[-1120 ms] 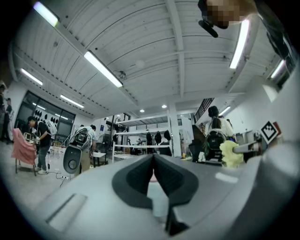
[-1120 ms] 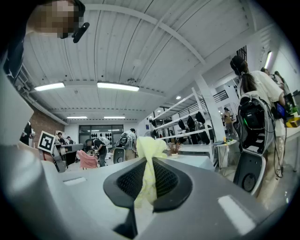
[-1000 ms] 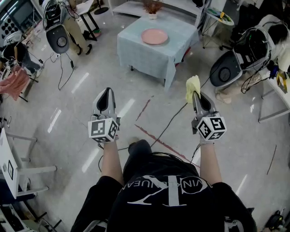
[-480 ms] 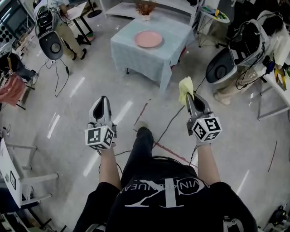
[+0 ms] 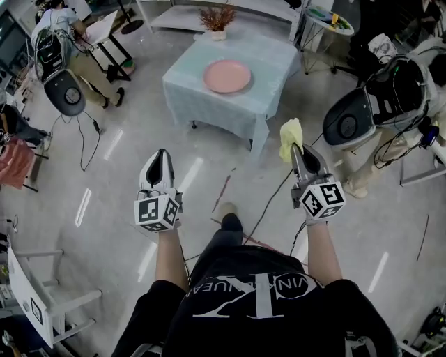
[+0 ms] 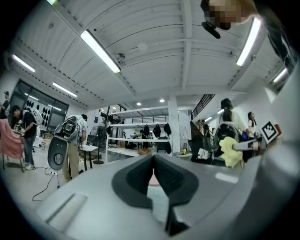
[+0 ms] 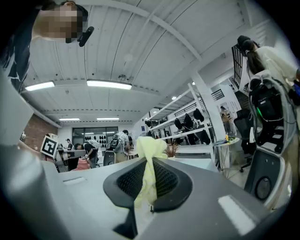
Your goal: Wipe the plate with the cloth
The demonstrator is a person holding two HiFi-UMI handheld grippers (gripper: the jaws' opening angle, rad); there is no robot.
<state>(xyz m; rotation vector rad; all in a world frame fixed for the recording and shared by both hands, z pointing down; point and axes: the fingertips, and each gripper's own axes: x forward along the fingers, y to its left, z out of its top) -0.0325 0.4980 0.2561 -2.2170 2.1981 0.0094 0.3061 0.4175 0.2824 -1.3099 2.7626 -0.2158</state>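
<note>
A pink plate (image 5: 227, 76) lies on a small table with a pale blue cloth cover (image 5: 209, 104), ahead of me across the floor. My right gripper (image 5: 301, 150) is shut on a yellow cloth (image 5: 290, 137), which sticks up past the jaw tips; in the right gripper view the cloth (image 7: 149, 165) hangs pinched between the dark pads. My left gripper (image 5: 160, 155) is shut with nothing in it, its pads (image 6: 140, 177) meeting at the tip. Both grippers are held in the air at waist height, well short of the table. A sliver of the plate (image 6: 153, 179) shows between the left jaws.
A small plant (image 5: 218, 17) stands at the table's far edge. Round-backed machines (image 5: 346, 124) stand right of the table, another (image 5: 64, 91) at the left with a person (image 5: 61, 35) beside it. Cables (image 5: 268, 196) cross the shiny floor. A white chair (image 5: 42, 307) is at lower left.
I have walked toward the table: plate and table sit nearer and more central. Both grippers keep their hold and spacing, the cloth still in the right one.
</note>
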